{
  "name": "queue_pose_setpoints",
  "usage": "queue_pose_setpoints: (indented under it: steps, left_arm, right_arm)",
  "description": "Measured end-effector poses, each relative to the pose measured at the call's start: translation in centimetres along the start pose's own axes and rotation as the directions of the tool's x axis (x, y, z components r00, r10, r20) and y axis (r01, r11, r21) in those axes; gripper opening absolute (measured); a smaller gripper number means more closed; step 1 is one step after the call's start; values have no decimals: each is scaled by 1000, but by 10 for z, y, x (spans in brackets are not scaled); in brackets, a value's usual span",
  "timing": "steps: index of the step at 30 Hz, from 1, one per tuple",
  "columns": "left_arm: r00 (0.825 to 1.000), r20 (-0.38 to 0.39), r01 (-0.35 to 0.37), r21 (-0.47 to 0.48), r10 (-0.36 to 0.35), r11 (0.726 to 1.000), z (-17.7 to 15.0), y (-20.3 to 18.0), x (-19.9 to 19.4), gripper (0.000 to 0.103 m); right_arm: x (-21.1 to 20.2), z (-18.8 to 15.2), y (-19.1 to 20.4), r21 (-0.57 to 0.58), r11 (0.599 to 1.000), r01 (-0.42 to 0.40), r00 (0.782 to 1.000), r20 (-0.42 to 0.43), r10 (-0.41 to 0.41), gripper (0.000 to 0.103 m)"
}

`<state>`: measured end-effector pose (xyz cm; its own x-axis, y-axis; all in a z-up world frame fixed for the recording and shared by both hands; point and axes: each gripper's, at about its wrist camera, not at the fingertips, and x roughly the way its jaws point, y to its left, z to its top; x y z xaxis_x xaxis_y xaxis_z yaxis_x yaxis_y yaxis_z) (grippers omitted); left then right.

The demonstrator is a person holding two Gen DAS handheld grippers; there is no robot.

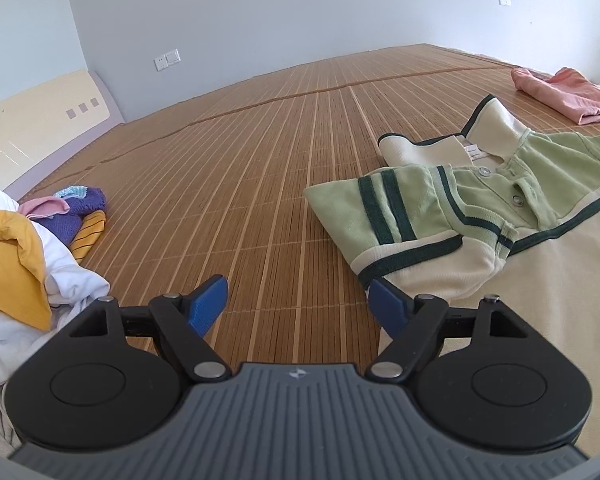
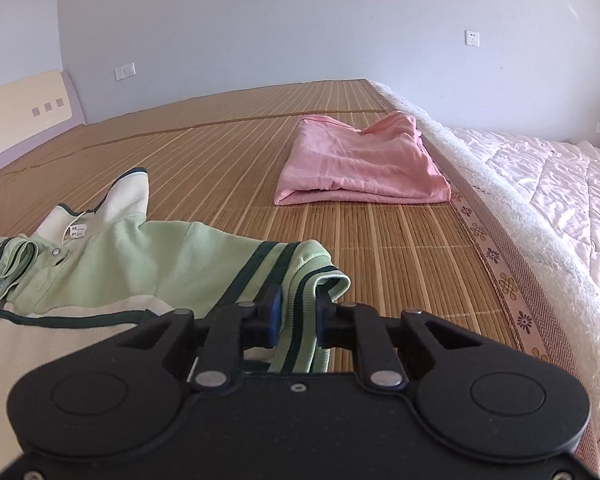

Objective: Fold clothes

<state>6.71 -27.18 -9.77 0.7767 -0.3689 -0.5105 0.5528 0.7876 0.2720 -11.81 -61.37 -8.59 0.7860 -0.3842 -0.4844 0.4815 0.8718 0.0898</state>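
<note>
The right hand-held gripper [image 2: 296, 314] is clamped on the polo shirt's [image 2: 140, 264] striped sleeve cuff, the body stretching leftward. The left hand-held gripper [image 1: 298, 306], jaws apart, hangs just beside the shirt's other edge.

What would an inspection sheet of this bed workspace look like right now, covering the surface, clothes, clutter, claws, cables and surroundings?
Surface: bamboo mat over the bed, flat.
Job's things: green and cream polo shirt spread on the mat, one sleeve folded in; folded pink garment lying apart from it.
Clutter: pile of unfolded clothes at the mat's left, yellow, white and purple.
Grippers: left claw open, holding nothing, beside the shirt; right claw closed on the shirt's striped sleeve cuff.
Cables: nothing seen.
Surroundings: headboard, wall sockets, quilted white blanket beside the mat.
</note>
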Motion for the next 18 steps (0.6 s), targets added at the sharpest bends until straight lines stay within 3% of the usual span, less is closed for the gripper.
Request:
queue_pose_setpoints:
  steps: [7, 12, 15, 16, 18]
  left_arm:
    - [999, 28, 16, -29, -15, 999, 7, 7, -8, 82]
    - [999, 33, 43, -47, -41, 998, 9, 11, -14, 82]
    - [998, 34, 45, -49, -43, 998, 8, 12, -17, 82]
    - [998, 34, 46, -49, -44, 998, 8, 13, -18, 82]
    - [998, 35, 46, -55, -44, 997, 8, 16, -17, 82]
  right_arm:
    - [-29, 27, 63, -166, 986, -21, 998, 60, 32, 14]
    - [-1, 34, 133, -309, 951, -27, 999, 21, 36, 15]
    - [9, 27, 158, -335, 932, -140, 990, -24, 140, 39]
    - [6, 25, 160, -335, 929, -154, 988, -25, 155, 52]
    - [-4, 21, 159, -340, 925, -173, 984, -16, 178, 57]
